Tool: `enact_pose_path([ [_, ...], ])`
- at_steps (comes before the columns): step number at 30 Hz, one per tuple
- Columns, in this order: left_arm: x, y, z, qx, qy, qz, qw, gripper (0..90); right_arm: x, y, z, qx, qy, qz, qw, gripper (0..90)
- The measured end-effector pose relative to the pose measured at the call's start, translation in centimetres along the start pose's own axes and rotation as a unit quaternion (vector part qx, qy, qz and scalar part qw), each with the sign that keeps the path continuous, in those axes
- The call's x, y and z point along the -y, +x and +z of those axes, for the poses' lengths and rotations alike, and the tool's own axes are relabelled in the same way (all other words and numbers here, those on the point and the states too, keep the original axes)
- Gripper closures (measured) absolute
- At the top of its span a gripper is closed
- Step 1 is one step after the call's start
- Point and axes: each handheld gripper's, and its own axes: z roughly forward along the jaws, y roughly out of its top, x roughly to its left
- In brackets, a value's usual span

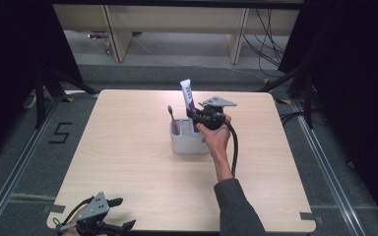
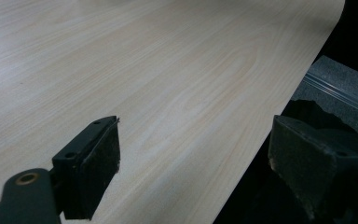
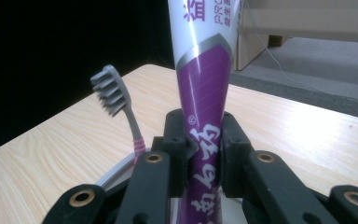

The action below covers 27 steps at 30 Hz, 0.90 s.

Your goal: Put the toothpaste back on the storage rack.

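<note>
At frame centre, my right gripper (image 1: 195,118) clamps the toothpaste tube (image 1: 187,96) upright over the grey holder (image 1: 187,142), apparently inside it, beside the toothbrush (image 1: 172,119). My left gripper (image 1: 120,214), jaws apart, sits at the table (image 1: 128,162) edge, lower left.

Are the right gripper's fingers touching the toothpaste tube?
Touching. In the right gripper view both fingers press against the toothpaste tube from either side, with no gap.
</note>
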Motion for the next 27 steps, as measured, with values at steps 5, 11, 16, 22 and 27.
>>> enact_pose_path([
  [5, 0.0, 0.1, -0.1, -0.015, 0.007, 0.012, 0.9998, 15.9, 0.6, 0.1, 0.4, -0.003, 0.003, 0.004, 1.0, 76.6],
  [11, 0.0, 0.0, 0.0, 0.001, 0.004, 0.006, 1.0, 15.9, 1.3, 0.2, 0.6, -0.004, 0.005, 0.006, 1.0, 76.6],
  [16, 0.0, 0.0, 0.0, -0.001, 0.001, 0.006, 1.0, 15.9, 1.8, -0.1, 0.7, 0.008, 0.003, -0.007, 0.9999, 76.5],
  [22, 0.0, 0.0, 0.0, -0.001, 0.004, 0.006, 1.0, 15.9, 2.0, 0.1, 0.7, 0.01, 0.015, -0.013, 0.9998, 76.4],
  [27, 0.0, 0.1, -0.1, -0.002, 0.008, 0.013, 0.9999, 15.9, 2.1, 0.3, 0.8, 0.007, 0.022, -0.012, 0.9997, 76.3],
])
